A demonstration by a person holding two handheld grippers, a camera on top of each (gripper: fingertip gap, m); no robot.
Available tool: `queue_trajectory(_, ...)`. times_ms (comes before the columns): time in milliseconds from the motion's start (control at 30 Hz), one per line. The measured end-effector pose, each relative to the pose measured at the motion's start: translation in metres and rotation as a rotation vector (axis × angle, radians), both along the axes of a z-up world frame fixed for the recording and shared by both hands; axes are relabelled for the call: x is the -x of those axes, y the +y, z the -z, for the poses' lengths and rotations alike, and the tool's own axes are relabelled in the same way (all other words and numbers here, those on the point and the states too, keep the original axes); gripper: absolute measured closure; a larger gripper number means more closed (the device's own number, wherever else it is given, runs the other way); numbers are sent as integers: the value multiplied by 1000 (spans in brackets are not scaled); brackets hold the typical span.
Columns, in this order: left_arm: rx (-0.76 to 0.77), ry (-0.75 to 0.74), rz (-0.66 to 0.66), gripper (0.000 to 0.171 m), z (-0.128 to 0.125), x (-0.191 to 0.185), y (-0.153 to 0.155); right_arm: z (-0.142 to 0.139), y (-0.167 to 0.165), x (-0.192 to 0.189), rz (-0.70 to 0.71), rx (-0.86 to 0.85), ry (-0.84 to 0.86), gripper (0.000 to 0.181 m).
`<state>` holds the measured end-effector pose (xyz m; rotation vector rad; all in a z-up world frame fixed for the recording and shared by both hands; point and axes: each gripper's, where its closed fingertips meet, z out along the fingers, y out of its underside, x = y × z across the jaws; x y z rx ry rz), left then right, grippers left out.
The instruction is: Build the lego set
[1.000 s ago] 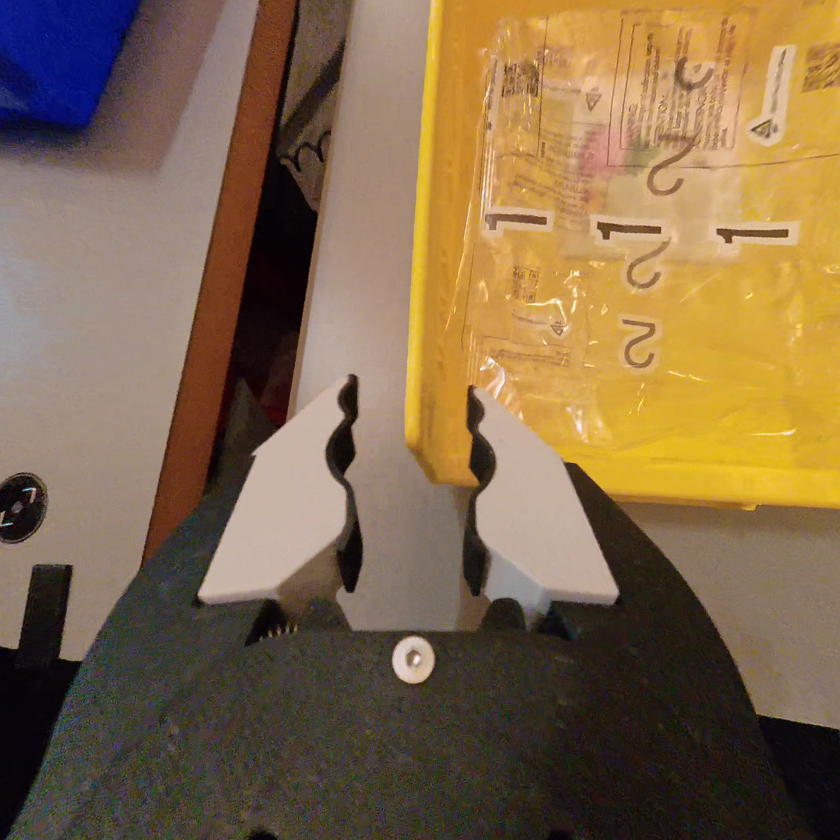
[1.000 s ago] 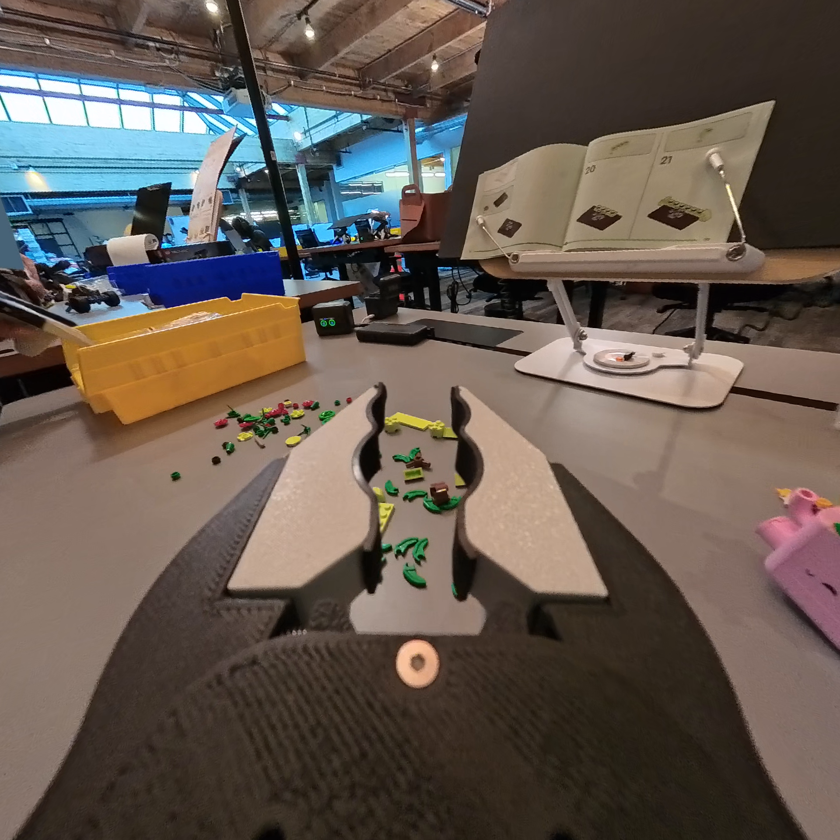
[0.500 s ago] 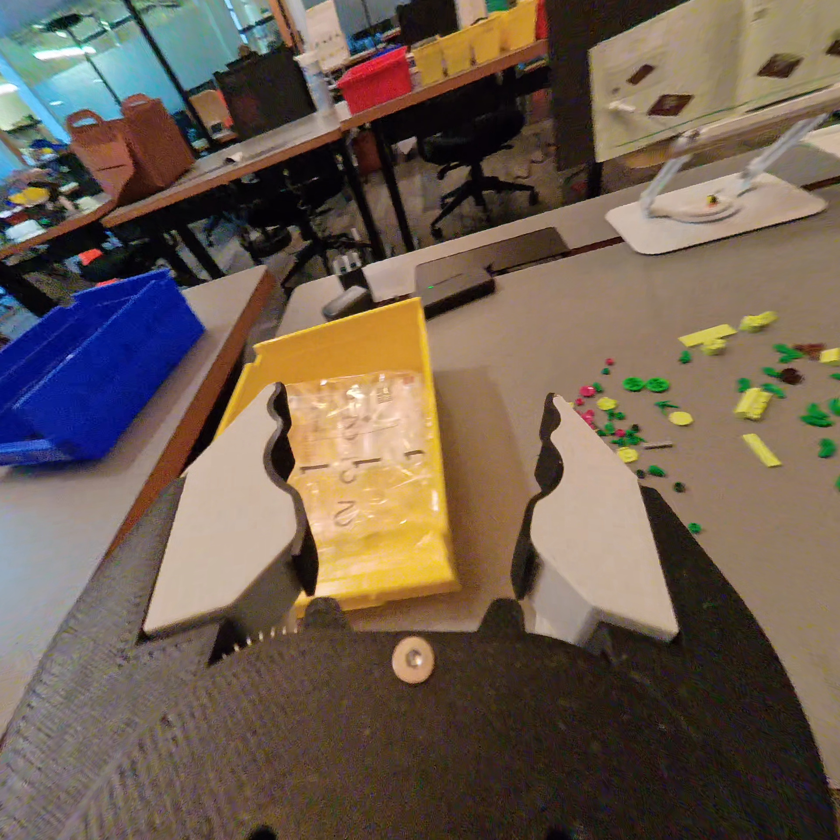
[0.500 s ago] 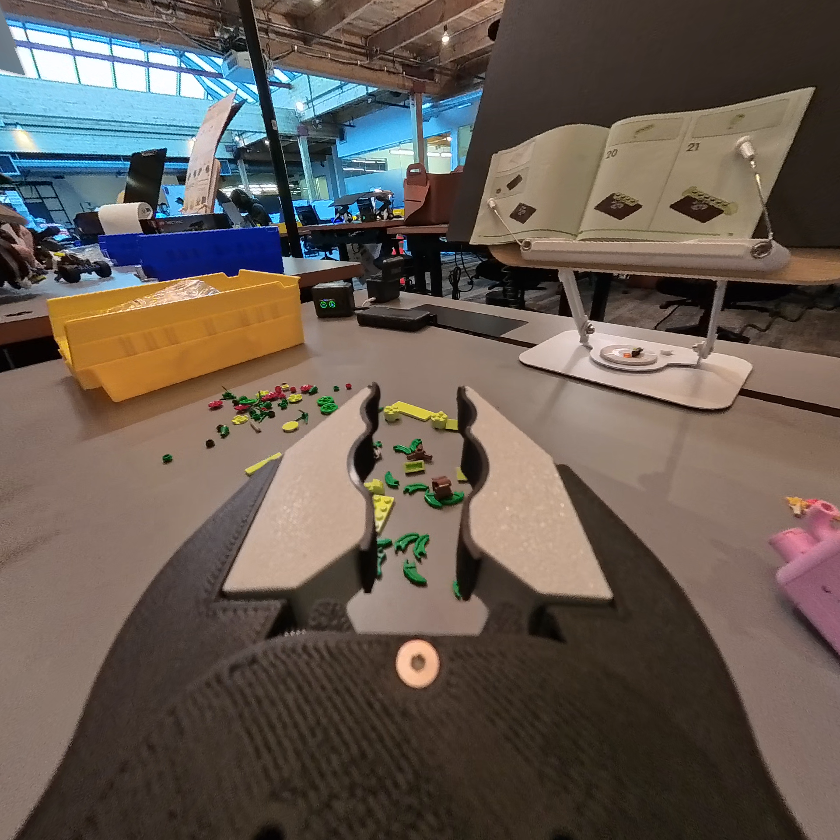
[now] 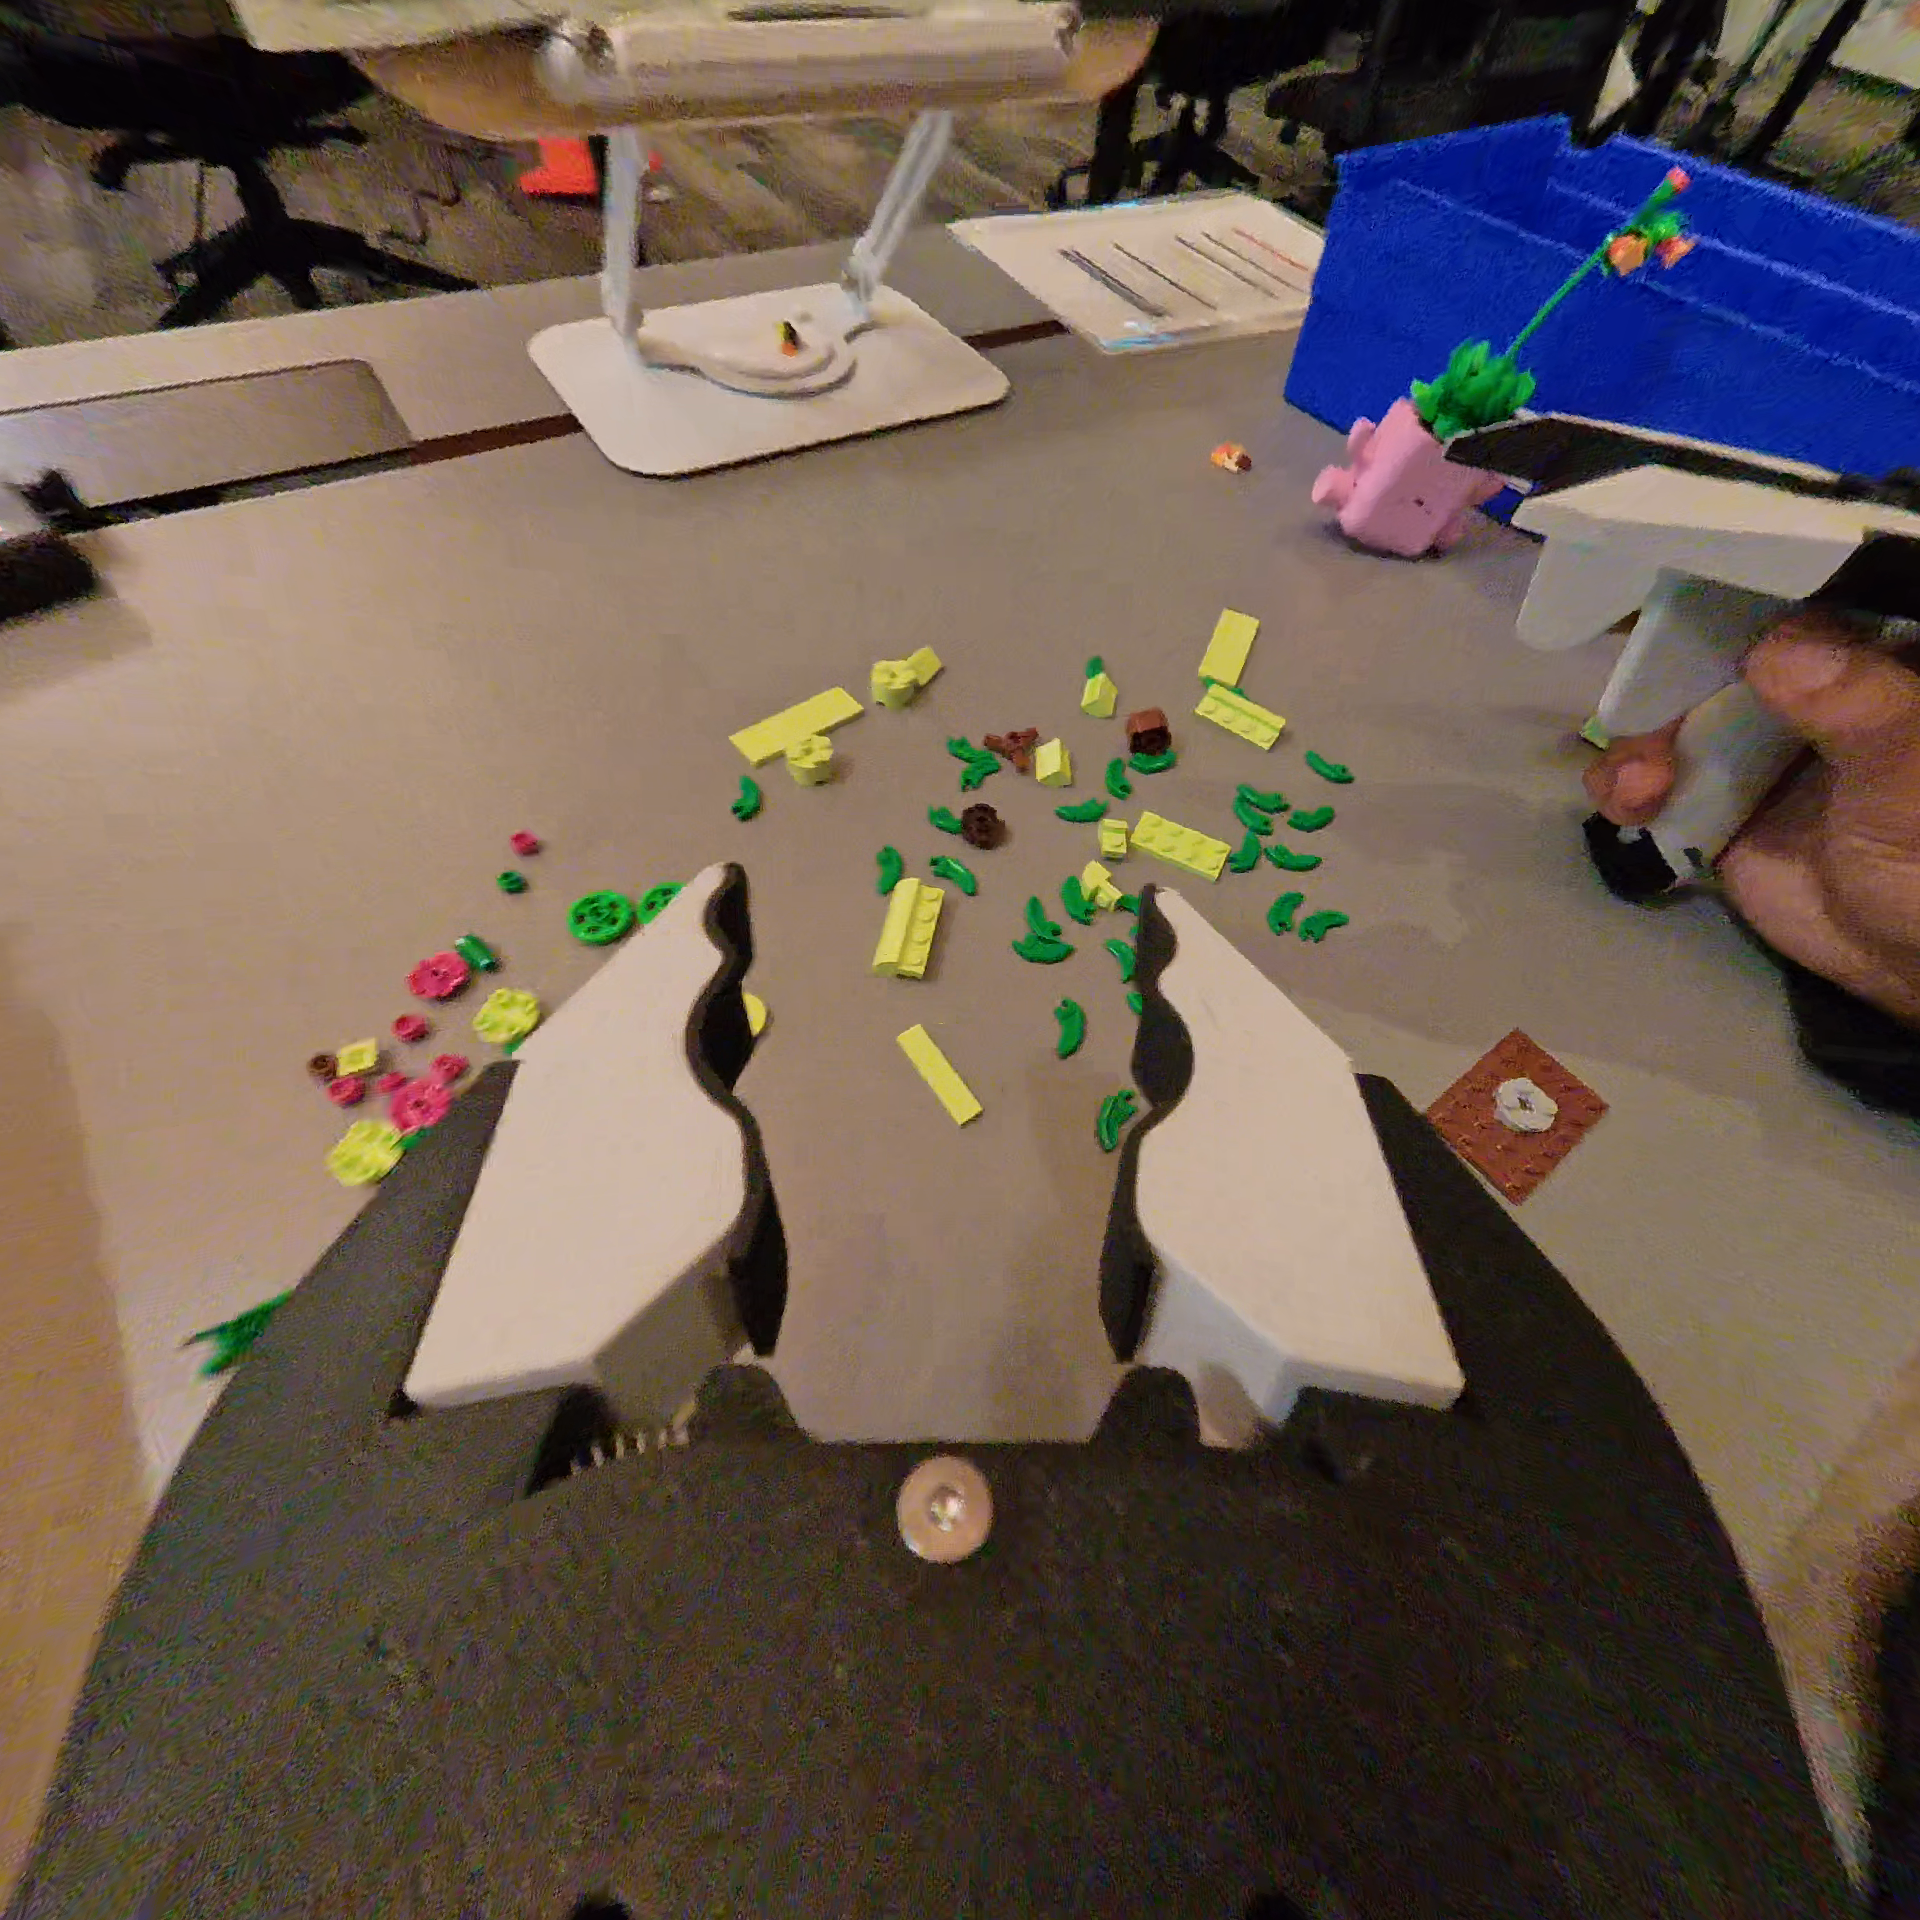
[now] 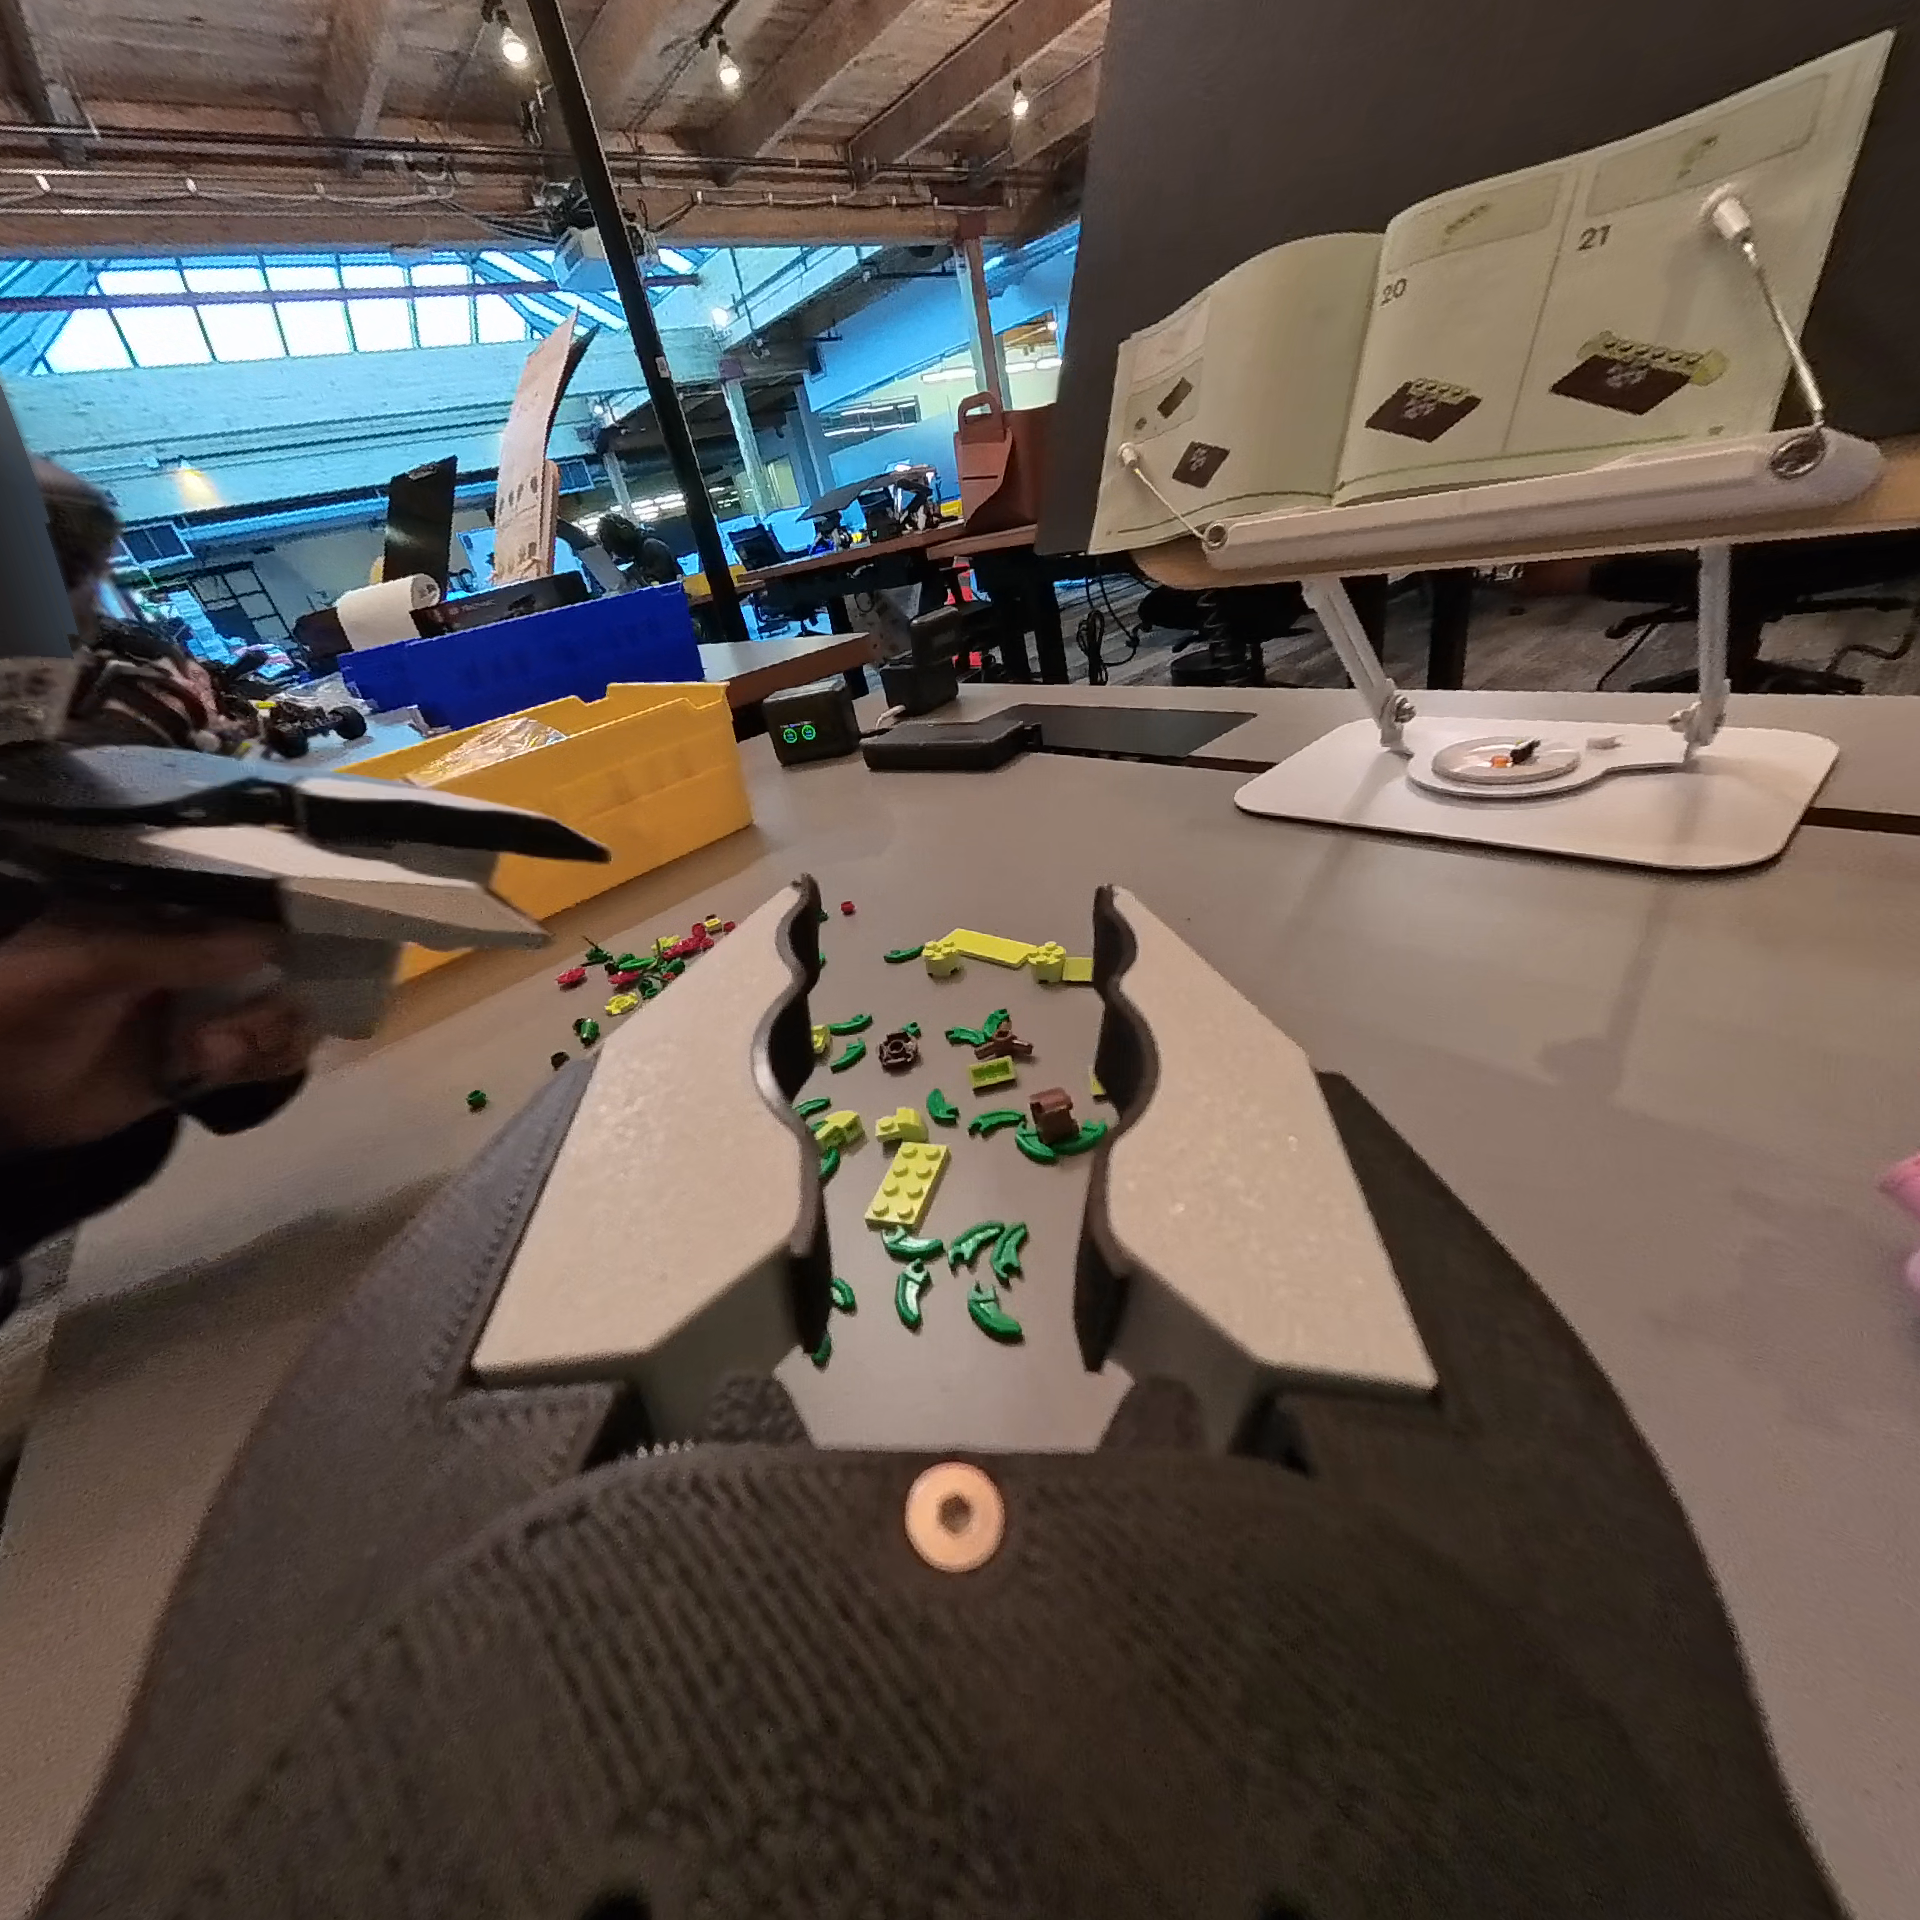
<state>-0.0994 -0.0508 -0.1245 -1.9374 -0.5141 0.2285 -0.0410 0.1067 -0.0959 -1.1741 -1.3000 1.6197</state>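
Note:
Loose lego pieces lie scattered on the grey table: green leaves, lime plates and bricks, pink and lime round pieces, small brown parts. A brown square plate with a white round piece on it lies to the right. My left gripper is open and empty above the pile. My right gripper is open and empty, low over a lime plate and a brown piece. A pink build with a green plant stands far right.
An open instruction booklet rests on a white stand at the back. A yellow bin is at the left, a blue bin at the back right. The left gripper's fingers and a hand show at the left of the right wrist view.
My left gripper swung from over the yellow bin to above the loose pieces and opened wide. My right gripper opened wider and stayed over the pile.

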Motion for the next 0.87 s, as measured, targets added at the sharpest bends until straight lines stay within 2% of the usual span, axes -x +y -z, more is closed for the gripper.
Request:
queue_trajectory(33,-3,17,36,120,5,0,11,0,-1,0,-1,-7,4,131)
queue_trajectory(100,-53,90,125,171,2,-4,25,0,-4,0,-6,-24,2,132)
queue_trajectory(200,-276,171,188,171,-27,-25,31,2,-9,0,-26,-50,-7,134)
queue_trajectory(267,-351,203,216,171,-36,-39,26,3,-12,0,-26,-68,-6,135)
queue_trajectory(400,-329,316,362,171,-35,-74,23,4,-17,0,-44,-81,-11,141)
queue_trajectory(500,-264,247,550,171,-26,-114,39,5,-19,1,-51,-86,-20,141)
queue_trajectory(667,-275,223,674,171,-17,-155,53,6,-19,1,-53,-88,-21,141)
queue_trajectory(767,-236,225,677,171,-6,-151,57,6,-19,1,-51,-86,-23,141)
queue_trajectory(867,-234,195,624,171,-4,-134,55,7,-19,2,-57,-80,-33,141)
